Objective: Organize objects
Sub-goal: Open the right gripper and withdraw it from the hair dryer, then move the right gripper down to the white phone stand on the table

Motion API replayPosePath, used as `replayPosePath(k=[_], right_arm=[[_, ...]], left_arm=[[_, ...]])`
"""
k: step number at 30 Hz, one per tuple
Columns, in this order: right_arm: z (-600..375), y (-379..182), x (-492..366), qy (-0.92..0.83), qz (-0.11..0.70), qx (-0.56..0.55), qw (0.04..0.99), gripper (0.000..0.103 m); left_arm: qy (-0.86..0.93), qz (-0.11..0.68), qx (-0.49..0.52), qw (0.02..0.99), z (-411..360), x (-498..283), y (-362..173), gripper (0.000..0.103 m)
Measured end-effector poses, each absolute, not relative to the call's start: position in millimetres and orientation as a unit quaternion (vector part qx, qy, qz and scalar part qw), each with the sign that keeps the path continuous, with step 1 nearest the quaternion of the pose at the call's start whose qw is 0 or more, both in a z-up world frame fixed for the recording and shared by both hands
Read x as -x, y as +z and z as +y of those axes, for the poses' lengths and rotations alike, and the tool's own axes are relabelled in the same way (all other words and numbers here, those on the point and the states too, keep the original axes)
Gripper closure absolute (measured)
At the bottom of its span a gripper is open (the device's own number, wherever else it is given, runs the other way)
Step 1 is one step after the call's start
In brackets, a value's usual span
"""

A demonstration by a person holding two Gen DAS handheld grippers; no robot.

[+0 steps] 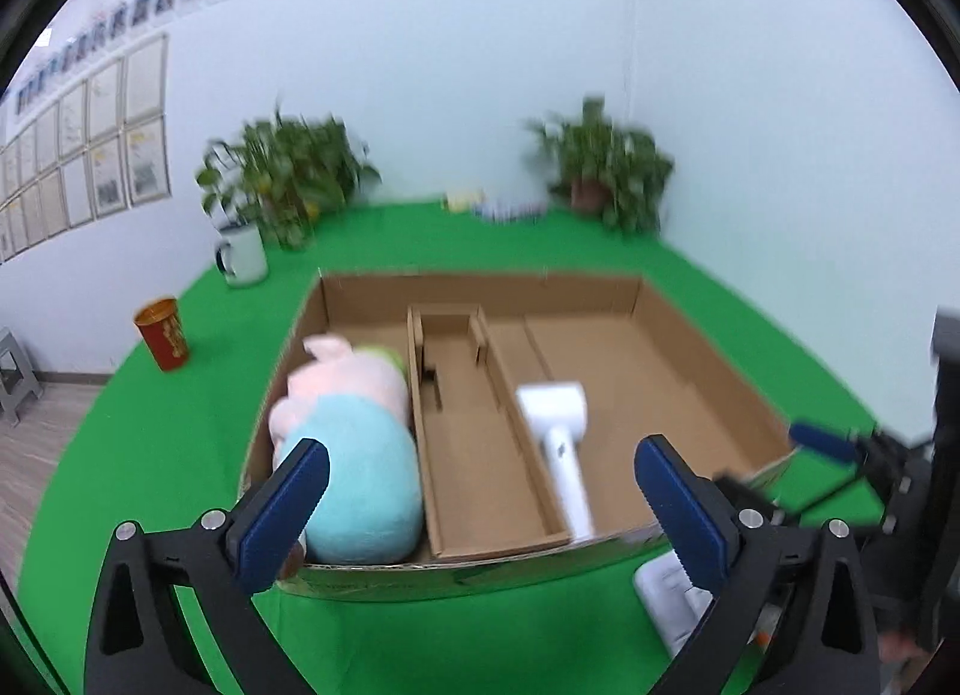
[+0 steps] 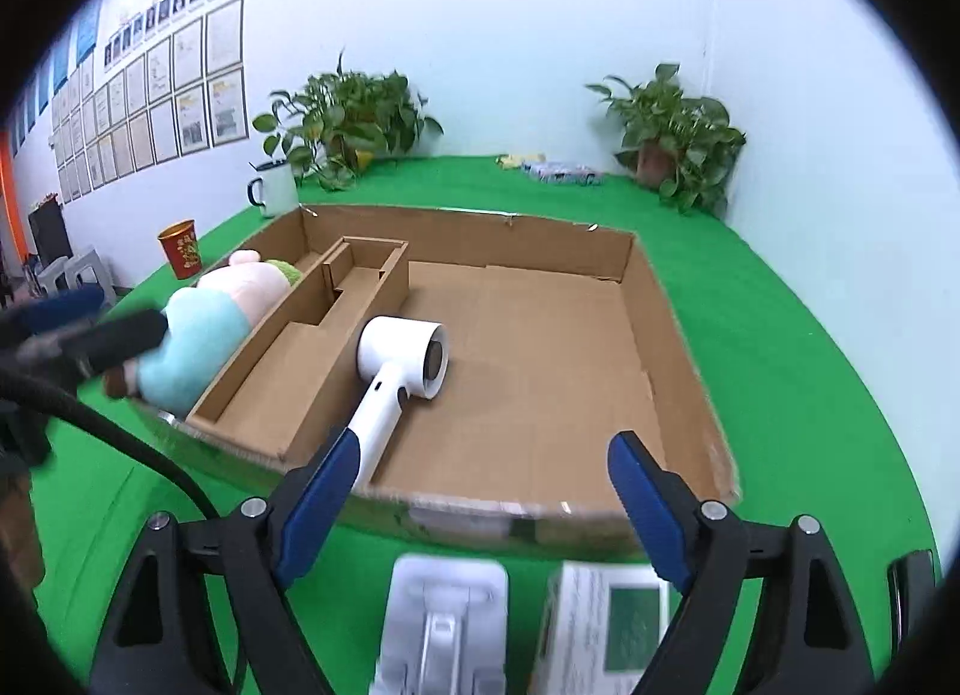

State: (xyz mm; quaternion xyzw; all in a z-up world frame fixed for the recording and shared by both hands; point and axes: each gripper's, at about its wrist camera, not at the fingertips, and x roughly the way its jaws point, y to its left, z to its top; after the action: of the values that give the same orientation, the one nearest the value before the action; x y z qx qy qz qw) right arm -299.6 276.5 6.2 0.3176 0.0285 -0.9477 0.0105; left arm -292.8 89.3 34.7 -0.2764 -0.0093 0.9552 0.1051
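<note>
A shallow cardboard box [image 1: 708, 371] [image 2: 654, 299] lies on the green table. A pink and blue plush toy [image 1: 354, 455] [image 2: 210, 323] lies in its left compartment. A white hair dryer [image 1: 558, 437] [image 2: 396, 377] lies in the large right compartment. My left gripper [image 1: 480, 503] is open and empty, above the box's near edge. My right gripper [image 2: 486, 503] is open and empty, above the near edge too. A white stand [image 2: 444, 623] [image 1: 672, 599] and a white boxed device [image 2: 606, 629] lie on the table under the right gripper.
A narrow cardboard divider tray [image 1: 474, 437] [image 2: 312, 359] fills the box's middle. A white mug [image 1: 243, 254] [image 2: 273, 188], a red cup [image 1: 162, 335] [image 2: 180, 248], two potted plants [image 1: 288, 179] [image 1: 606, 167] and small packets [image 2: 558, 170] stand at the table's far side.
</note>
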Motion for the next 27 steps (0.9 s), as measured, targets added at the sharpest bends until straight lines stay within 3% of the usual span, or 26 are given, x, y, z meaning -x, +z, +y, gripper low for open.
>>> replayPosePath(k=[27], right_arm=[[281,3,227,-0.954,0.001,-0.300,-0.002,0.018]], left_arm=[[0.959,0.018,0.280,0.048,115,222,25,0.001]])
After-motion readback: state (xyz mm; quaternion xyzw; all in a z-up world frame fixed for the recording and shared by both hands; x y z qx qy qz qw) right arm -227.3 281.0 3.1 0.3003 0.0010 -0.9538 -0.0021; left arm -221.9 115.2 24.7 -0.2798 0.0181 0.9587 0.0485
